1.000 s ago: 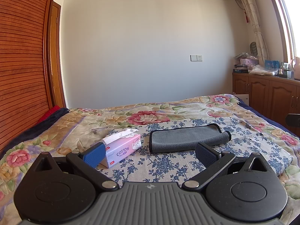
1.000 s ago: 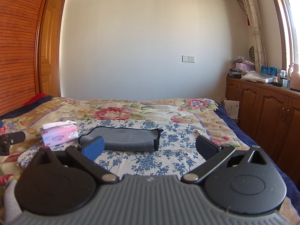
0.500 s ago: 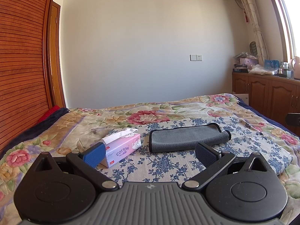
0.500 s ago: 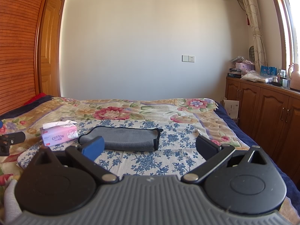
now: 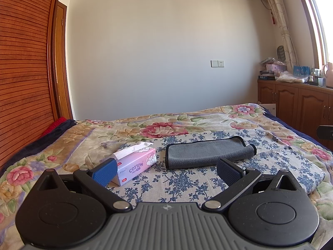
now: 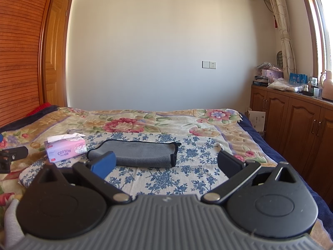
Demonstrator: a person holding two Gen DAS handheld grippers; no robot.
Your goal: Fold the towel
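Nothing is seen to have changed over the last second: in both wrist views the scene is matched point for point by the earlier pictures, so no progress or setback is signalled. Both tongs are held spread and empty, the left gripper [image 5: 166,169] and the right gripper [image 6: 166,163] each hovering short of the towel [image 5: 210,152], which is touched by neither. That grey towel [image 6: 137,153] is laid on the blue-flowered cloth [image 5: 187,185] of the bed, already doubled into a long narrow band with one rounded end and a black-trimmed edge; the tissue box [image 5: 135,164] is set just beside it, on the rounded end's far side as seen from the right gripper. Such a lie is judged to fit either a towel folded and released, or one awaiting a further fold; which of the two cannot be settled.
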